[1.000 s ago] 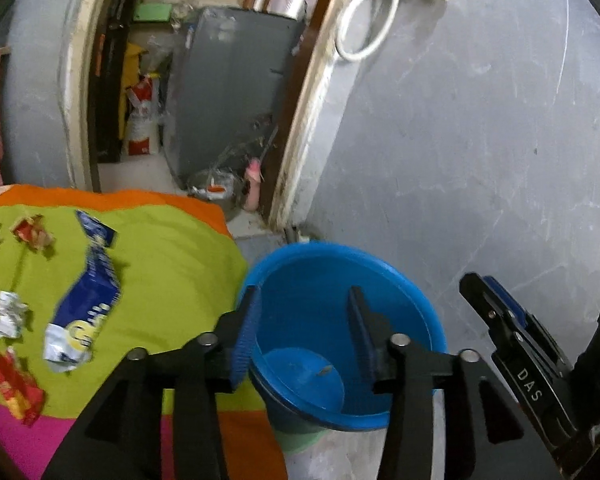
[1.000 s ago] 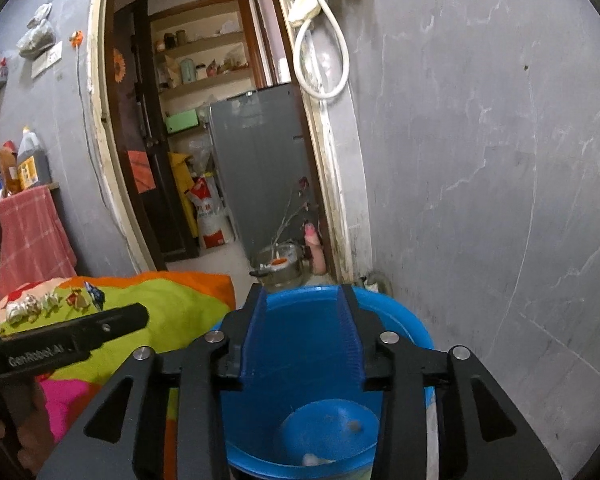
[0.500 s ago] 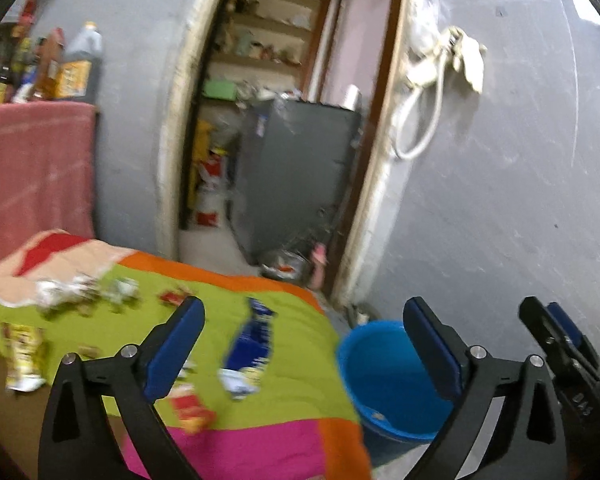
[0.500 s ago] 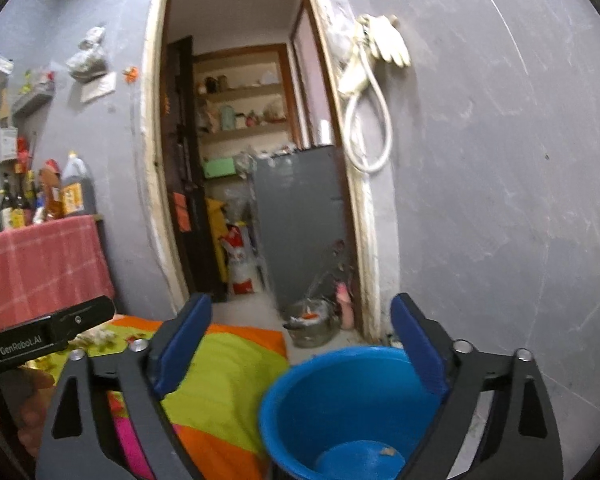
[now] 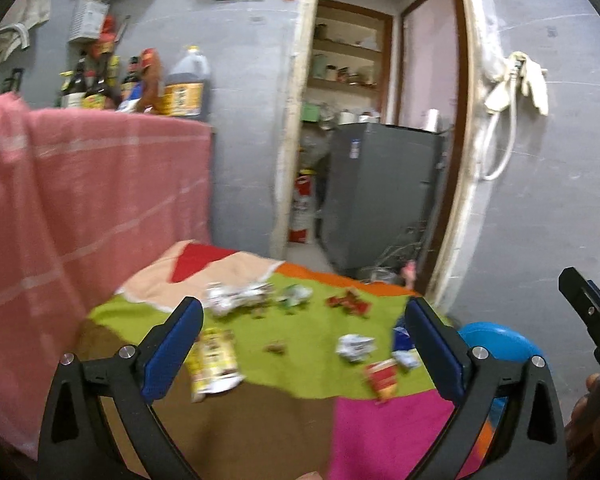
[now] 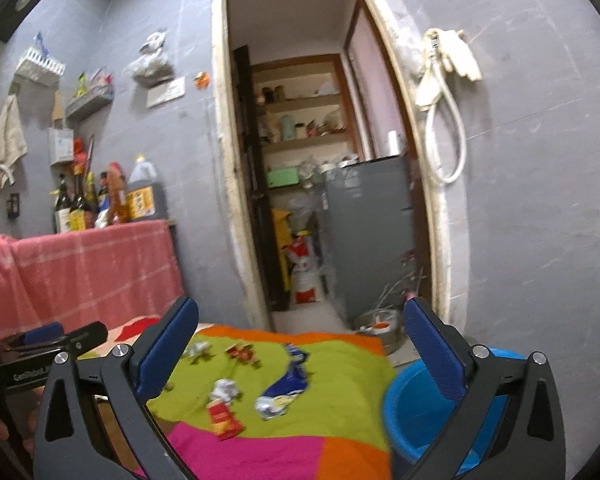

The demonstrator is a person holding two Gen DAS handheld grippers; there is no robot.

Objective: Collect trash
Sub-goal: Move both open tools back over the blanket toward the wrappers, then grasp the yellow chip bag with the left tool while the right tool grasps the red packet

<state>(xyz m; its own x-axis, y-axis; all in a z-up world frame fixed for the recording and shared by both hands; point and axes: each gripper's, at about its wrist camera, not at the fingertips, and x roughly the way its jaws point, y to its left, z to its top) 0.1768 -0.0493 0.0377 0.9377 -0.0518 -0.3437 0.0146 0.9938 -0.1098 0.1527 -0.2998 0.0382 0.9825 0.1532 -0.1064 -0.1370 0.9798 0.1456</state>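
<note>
My left gripper (image 5: 300, 344) has matt black plastic arms, ribbed blue pads (image 5: 172, 346) and shiny metal screws. At twelve o'clock lies a soft patchwork cloth (image 5: 300, 344) strewn with crinkled glossy foil wrappers (image 5: 214, 360) and crumpled paper (image 5: 354, 347). At three o'clock sits a smooth, glossy blue plastic basin (image 6: 416, 412); the grey wall (image 6: 540, 200) looks rough and matt.

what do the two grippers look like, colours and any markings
The left gripper and right gripper match: black angular frames, silver bolt heads at the joints, and flat ribbed blue pads inside each finger. The left gripper's side, seen from the right wrist, carries white lettering, too blurred to read.
</note>
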